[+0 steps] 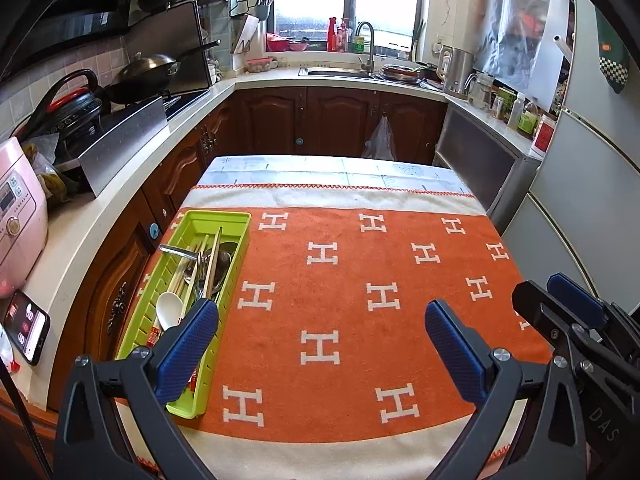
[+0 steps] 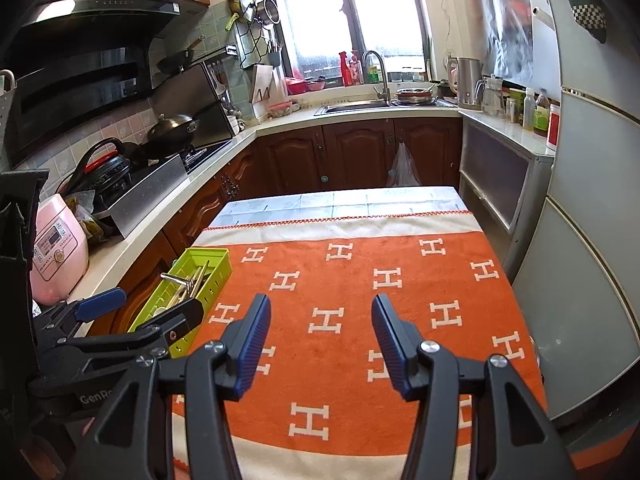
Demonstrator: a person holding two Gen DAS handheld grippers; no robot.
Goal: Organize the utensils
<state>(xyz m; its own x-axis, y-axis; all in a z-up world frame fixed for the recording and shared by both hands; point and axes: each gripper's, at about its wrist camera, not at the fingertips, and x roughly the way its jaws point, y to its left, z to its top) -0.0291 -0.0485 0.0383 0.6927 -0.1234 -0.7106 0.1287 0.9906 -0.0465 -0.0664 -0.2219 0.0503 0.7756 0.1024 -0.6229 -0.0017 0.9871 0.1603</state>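
- Far left of the tabletop (image 1: 400, 196): green tray (image 1: 236, 256) sitting along the left edge of the orange towel (image 1: 344, 280), long side running away from the cameras.
- Inside the tray: white spoon (image 1: 168, 308) toward the near end, pale chopsticks (image 1: 212, 264) laid lengthwise, some metal cutlery (image 1: 222, 268) piled in the middle, plus a metal handle (image 1: 180, 251) resting across the top. Can't really tell the individual metal pieces apart, too tangled.
- Just right of that: left tongs (image 1: 320, 354) spread wide, nothing between the pads, hanging above the towel with one finger overlapping the tray's near end in its own view. Touching the tray or not? Can't tell.
- Middle of the towel: bare, no loose utensils anywhere on it in either view.
- Further right: right tongs (image 2: 320, 346) also spread, nothing pinched, hovering over the empty towel.
- Guessing the step: looks like everything's already in the tray, so pretty much wrap-up, or a pause between picks.
- Next move, if anything: probably straightening that crosswise handle so it lies along the tray. Would need the left tongs coming down over the tray and narrowing onto a thin metal bar without dragging the chopsticks along.
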